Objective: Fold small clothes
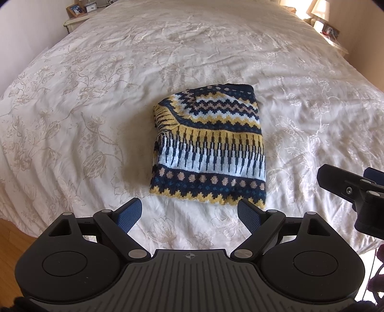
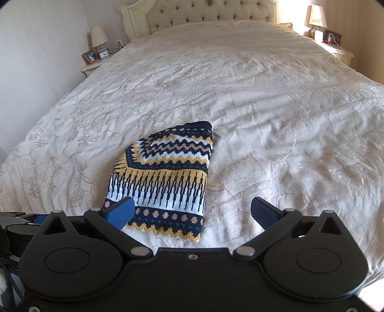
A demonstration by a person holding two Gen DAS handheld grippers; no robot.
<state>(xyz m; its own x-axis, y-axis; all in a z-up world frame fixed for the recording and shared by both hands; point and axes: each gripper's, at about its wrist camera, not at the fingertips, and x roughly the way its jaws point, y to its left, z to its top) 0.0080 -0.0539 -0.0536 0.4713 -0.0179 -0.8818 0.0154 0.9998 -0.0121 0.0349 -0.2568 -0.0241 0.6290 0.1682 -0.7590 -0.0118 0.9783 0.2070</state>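
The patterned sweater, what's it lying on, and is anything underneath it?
The folded sweater lies on the white floral bedspread. Nothing pokes out along its edges; whatever sits directly beneath is covered.

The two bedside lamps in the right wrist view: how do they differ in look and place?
The left lamp stands in shade beside the grey wall, its shade looking dull cream; the right lamp sits in strong sunlight and looks bright and washed out. A small clock stands by the left lamp; none shows by the right lamp. Both have cone shades, stand on nightstands flanking the headboard, and have a picture frame near.
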